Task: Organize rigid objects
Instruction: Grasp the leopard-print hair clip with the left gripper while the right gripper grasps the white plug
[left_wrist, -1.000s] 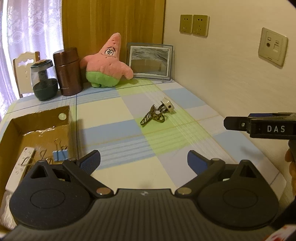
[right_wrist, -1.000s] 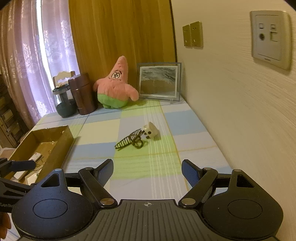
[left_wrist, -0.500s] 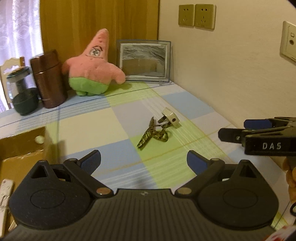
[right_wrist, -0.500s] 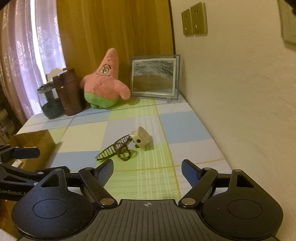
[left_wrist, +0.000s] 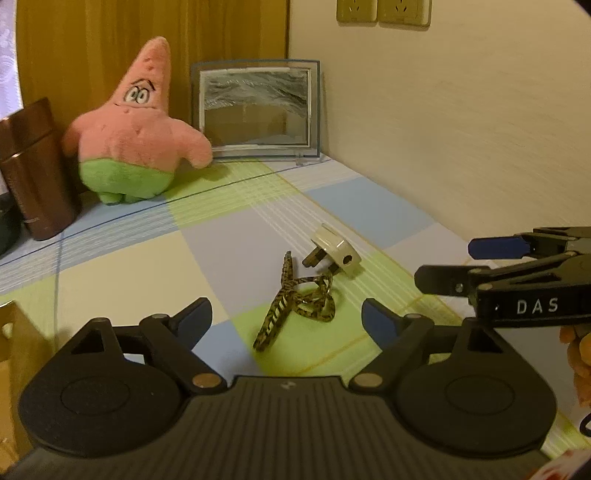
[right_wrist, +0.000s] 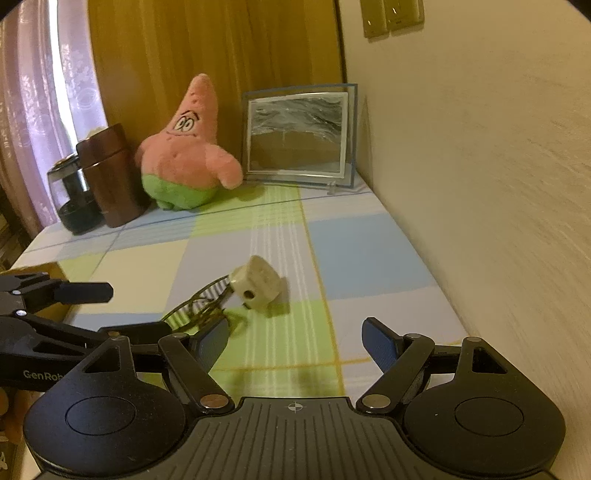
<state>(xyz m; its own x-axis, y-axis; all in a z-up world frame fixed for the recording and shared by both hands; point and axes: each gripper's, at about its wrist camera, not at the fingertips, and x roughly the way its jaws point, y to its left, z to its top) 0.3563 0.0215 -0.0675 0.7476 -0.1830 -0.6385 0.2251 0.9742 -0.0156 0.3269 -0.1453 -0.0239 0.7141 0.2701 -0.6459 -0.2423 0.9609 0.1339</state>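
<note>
A white plug adapter (left_wrist: 334, 254) lies on the checked tablecloth, touching a brown-and-yellow patterned clip (left_wrist: 291, 302). My left gripper (left_wrist: 286, 314) hovers just short of the clip. Its jaws are closing, and the clip sits ahead of the blue pads, untouched. The right wrist view shows the adapter (right_wrist: 256, 286) ahead and left of centre, with the clip (right_wrist: 199, 310) partly behind the left finger. My right gripper (right_wrist: 295, 338) is open and holds nothing. Each gripper appears in the other's view, the right gripper (left_wrist: 454, 264) beside the adapter and the left gripper (right_wrist: 110, 310) by the clip.
A pink star plush (left_wrist: 136, 136), a framed picture (left_wrist: 258, 110), a brown canister (left_wrist: 33, 173) and a dark jar (right_wrist: 72, 195) line the back of the table. The wall (right_wrist: 480, 184) runs close along the right. A cardboard box edge (right_wrist: 44, 269) shows at the left.
Both grippers have moved forward and lower, toward the clip and adapter. The left jaws have narrowed. The cardboard box has slid almost out of the left wrist view.
</note>
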